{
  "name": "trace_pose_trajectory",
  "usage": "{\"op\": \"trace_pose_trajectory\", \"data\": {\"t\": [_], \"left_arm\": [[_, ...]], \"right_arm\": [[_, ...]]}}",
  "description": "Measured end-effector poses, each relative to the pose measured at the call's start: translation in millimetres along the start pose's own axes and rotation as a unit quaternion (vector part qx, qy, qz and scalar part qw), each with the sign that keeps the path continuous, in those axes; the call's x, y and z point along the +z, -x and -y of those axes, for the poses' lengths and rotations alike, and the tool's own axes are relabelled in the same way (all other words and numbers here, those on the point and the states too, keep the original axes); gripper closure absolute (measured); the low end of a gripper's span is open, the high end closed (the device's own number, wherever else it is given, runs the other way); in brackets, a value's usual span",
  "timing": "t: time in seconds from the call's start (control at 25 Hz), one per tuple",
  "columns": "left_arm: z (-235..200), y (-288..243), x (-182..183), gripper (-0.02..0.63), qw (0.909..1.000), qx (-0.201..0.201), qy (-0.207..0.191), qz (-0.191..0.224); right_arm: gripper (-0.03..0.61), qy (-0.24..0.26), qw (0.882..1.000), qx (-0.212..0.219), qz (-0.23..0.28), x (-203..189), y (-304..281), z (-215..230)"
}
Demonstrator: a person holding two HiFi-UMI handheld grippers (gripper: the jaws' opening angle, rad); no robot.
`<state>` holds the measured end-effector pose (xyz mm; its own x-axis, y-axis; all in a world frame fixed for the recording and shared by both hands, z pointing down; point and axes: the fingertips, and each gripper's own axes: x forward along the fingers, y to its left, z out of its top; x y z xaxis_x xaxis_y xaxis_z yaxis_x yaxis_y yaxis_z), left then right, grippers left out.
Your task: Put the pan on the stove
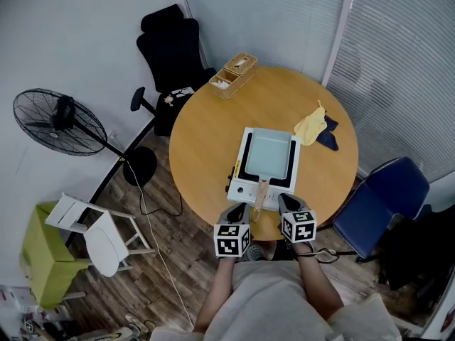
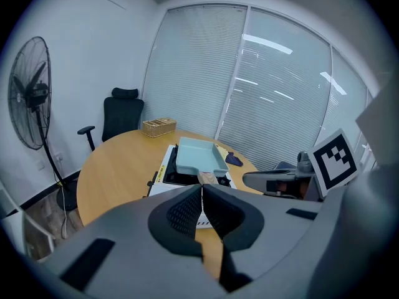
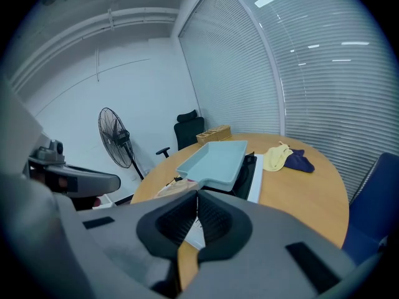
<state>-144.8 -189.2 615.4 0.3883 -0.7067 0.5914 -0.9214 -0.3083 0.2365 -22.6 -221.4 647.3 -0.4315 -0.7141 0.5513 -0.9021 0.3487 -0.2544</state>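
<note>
A light blue rectangular pan [image 1: 270, 155] sits on the white portable stove [image 1: 245, 183] near the front of the round wooden table [image 1: 206, 133]. Its wooden handle [image 1: 261, 196] points toward me. My left gripper [image 1: 238, 210] is shut and empty just left of the handle. My right gripper [image 1: 288, 203] is shut and empty just right of it. In the left gripper view the pan [image 2: 198, 156] lies straight beyond the closed left gripper [image 2: 201, 195]. In the right gripper view the pan [image 3: 215, 161] and its handle [image 3: 177, 187] lie beyond the closed right gripper [image 3: 197, 201].
A wicker basket [image 1: 233, 74] stands at the table's far edge. A yellow cloth [image 1: 311, 126] and a dark blue cloth [image 1: 328, 137] lie to the right of the stove. Around the table are a black office chair [image 1: 170, 45], a floor fan [image 1: 60, 123] and a blue chair [image 1: 384, 197].
</note>
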Motion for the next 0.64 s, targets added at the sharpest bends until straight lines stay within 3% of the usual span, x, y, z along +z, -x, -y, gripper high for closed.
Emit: {"op": "trace_pose_trajectory", "data": {"t": [0.64], "left_arm": [[8.0,3.9,-4.4,0.583,1.0000,-0.004,0.001,0.001]], "right_arm": [[0.554,0.009,1.000,0.009,-0.002,-5.3,8.3,-3.3]]}}
